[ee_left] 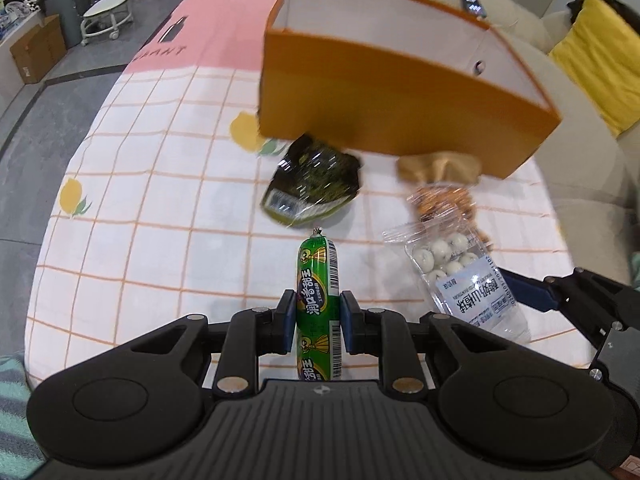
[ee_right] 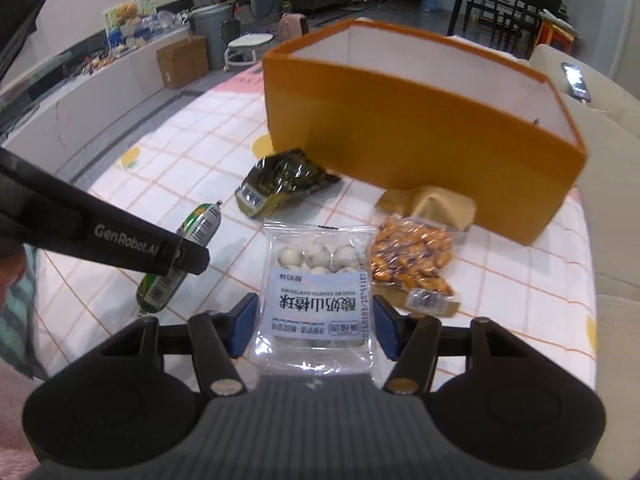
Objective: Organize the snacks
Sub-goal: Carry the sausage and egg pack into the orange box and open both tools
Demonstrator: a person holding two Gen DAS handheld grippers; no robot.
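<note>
1. Checked cloth (ee_left: 160, 200) is spread over the table; the orange box (ee_right: 400, 136) is set near its far edge.
2. Green sausage (ee_left: 318, 280) is pinched by the left gripper (ee_left: 318, 316).
3. Yogurt-ball packet (ee_right: 316, 292) is seemingly clamped by the right gripper (ee_right: 316, 320).
4. Grey floor (ee_left: 80, 60) is seen beyond.

Glossy green plastic film is being shown on the sausage (ee_left: 318, 300); clear crinkled plastic on the hawthorn-ball packet (ee_right: 318, 304); matt orange card on the box (ee_right: 400, 136); soft checked cloth over the table (ee_left: 160, 208).

orange box (ee_left: 400, 92), green sausage (ee_left: 318, 280), white tablecloth (ee_left: 160, 200) with orange grid.
</note>
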